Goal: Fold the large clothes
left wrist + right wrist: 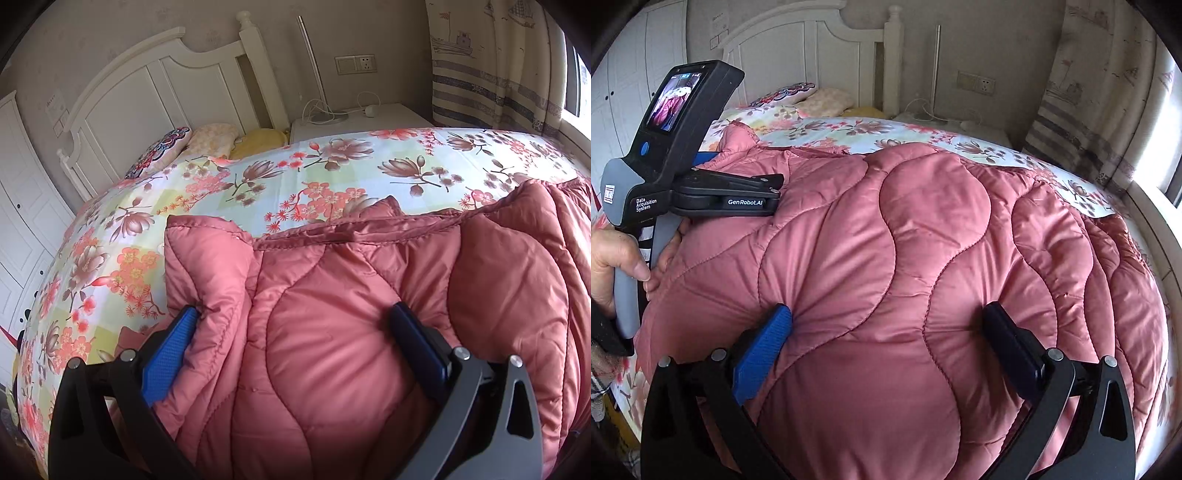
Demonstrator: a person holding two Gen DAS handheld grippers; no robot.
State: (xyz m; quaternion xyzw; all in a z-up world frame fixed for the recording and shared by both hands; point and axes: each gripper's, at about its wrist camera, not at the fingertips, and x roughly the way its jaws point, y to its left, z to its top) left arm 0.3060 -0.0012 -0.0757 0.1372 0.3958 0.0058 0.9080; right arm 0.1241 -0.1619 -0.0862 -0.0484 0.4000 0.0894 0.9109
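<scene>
A large pink quilted padded coat (332, 332) lies on the bed, bunched into a thick puffy mound; it also fills the right wrist view (886, 258). My left gripper (295, 317) is open wide, its blue fingers (173, 347) pressed against the coat's folded left part, padding bulging between them. My right gripper (886, 317) is open wide too, its fingers (768, 343) pushing into the coat's near side. The left gripper's body (683, 147) shows in the right wrist view at the coat's left edge, held by a hand.
The bed has a floral sheet (258, 177) and a white headboard (147, 92), with pillows (207, 144) at its head. A white nightstand (362, 118) with cables stands beyond. A curtain (498, 62) and window are at the right, white wardrobe doors (18, 221) at the left.
</scene>
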